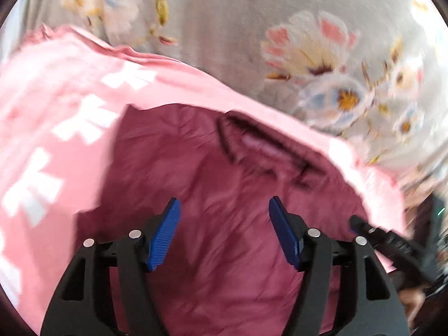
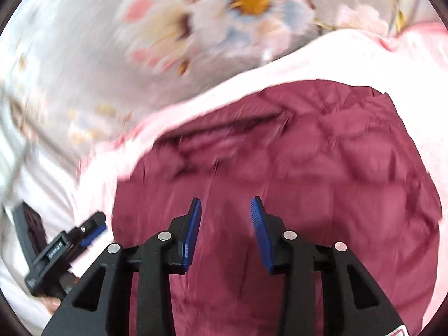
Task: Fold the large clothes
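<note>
A dark maroon quilted jacket (image 1: 212,184) lies folded on top of a pink garment with white print (image 1: 56,117). Its collar (image 1: 260,145) faces the far side. My left gripper (image 1: 224,210) hovers over the maroon fabric, open, with nothing between its blue pads (image 1: 163,235). In the right wrist view the same jacket (image 2: 322,173) fills the middle, and my right gripper (image 2: 225,210) hangs above it, open and empty. The left gripper (image 2: 92,231) shows at the lower left of that view. The right gripper's finger (image 1: 372,232) pokes in at the right of the left wrist view. Both views are blurred.
The clothes rest on a grey bedsheet with large flowers (image 1: 308,56), which spreads behind them (image 2: 196,28). The pink garment (image 2: 280,64) rims the jacket on its far and side edges. A hand (image 2: 53,302) holds the left tool.
</note>
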{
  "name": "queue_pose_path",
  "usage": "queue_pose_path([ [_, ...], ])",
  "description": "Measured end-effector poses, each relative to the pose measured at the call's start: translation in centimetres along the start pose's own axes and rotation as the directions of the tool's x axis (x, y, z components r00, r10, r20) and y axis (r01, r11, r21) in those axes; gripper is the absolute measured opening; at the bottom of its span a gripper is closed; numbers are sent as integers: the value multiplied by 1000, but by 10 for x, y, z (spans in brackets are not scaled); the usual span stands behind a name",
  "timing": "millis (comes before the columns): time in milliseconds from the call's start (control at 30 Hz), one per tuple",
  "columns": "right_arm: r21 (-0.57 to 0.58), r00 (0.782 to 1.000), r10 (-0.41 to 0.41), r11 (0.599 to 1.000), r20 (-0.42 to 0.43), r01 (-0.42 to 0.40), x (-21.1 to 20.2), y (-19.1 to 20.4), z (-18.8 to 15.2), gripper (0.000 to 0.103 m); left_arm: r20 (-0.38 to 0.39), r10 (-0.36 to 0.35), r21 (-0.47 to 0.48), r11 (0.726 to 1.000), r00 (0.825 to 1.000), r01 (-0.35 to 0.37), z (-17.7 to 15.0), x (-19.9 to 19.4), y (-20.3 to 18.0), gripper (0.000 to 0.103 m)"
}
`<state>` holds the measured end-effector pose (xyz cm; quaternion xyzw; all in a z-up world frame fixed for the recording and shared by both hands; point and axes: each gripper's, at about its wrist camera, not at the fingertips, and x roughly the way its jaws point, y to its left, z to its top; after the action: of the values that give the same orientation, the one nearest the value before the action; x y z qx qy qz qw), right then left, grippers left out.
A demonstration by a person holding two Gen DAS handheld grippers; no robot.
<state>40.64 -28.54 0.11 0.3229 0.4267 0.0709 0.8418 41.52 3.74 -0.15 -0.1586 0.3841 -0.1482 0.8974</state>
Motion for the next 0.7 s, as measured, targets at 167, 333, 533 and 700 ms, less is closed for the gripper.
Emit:
queue_pose_path([
  [167, 32, 997, -74, 997, 5, 74, 35, -12, 43, 42, -116, -86, -107, 992, 989, 74, 39, 66, -6, 64],
  [333, 19, 975, -207, 978, -78, 209, 71, -25, 60, 54, -204, -92, -233, 971, 975, 43, 49, 124, 11, 64],
  [533, -97, 971, -174, 982, -162, 160, 93, 0, 50, 55, -285, -196, -301, 948, 938, 107, 43, 148, 15, 37],
  [700, -110, 990, -73, 992, -124, 59, 79, 24, 50, 12, -268, -265, -337, 927, 926, 167, 46, 141, 4, 9],
])
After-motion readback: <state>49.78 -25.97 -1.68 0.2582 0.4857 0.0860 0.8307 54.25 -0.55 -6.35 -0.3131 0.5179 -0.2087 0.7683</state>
